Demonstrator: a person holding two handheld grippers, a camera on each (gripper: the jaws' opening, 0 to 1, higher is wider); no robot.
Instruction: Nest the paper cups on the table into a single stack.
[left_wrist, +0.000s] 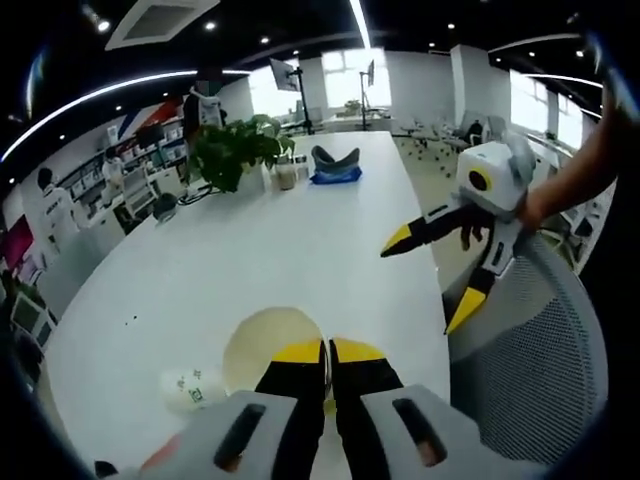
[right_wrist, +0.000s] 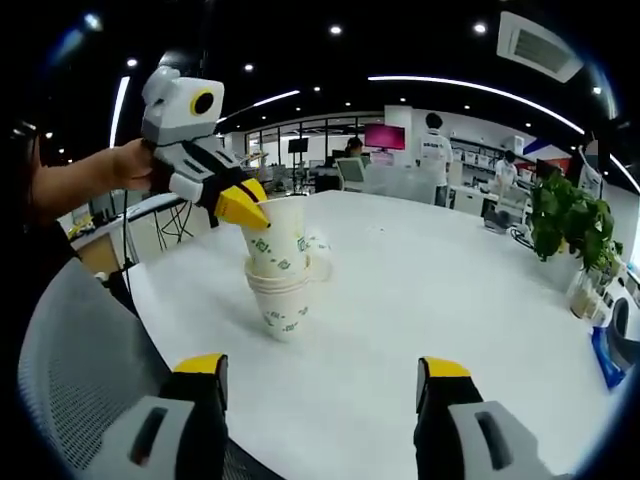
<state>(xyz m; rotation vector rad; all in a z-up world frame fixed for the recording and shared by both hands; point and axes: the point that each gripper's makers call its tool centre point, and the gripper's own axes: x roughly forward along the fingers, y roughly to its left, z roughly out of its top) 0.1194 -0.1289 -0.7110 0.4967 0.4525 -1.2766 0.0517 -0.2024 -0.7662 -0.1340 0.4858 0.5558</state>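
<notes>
A stack of white paper cups (right_wrist: 281, 300) with green print stands upright near the white table's (right_wrist: 430, 290) edge. My left gripper (right_wrist: 250, 208) is shut on the rim of the top cup (right_wrist: 277, 243), which sits nested in the stack. In the left gripper view, that gripper (left_wrist: 327, 350) pinches the rim over the cup's cream inside (left_wrist: 262, 340). One more cup (left_wrist: 190, 387) lies on its side beside the stack, also seen as the lying cup (right_wrist: 319, 262). My right gripper (right_wrist: 320, 367) is open, short of the stack, and shows as the right gripper (left_wrist: 432, 275), held by a hand off the table's edge.
A grey mesh chair back (left_wrist: 530, 350) stands at the table's near edge, the same chair (right_wrist: 70, 350) below the stack. A potted plant (left_wrist: 235, 150) and a blue object (left_wrist: 335, 168) sit at the far end. People and desks fill the room behind.
</notes>
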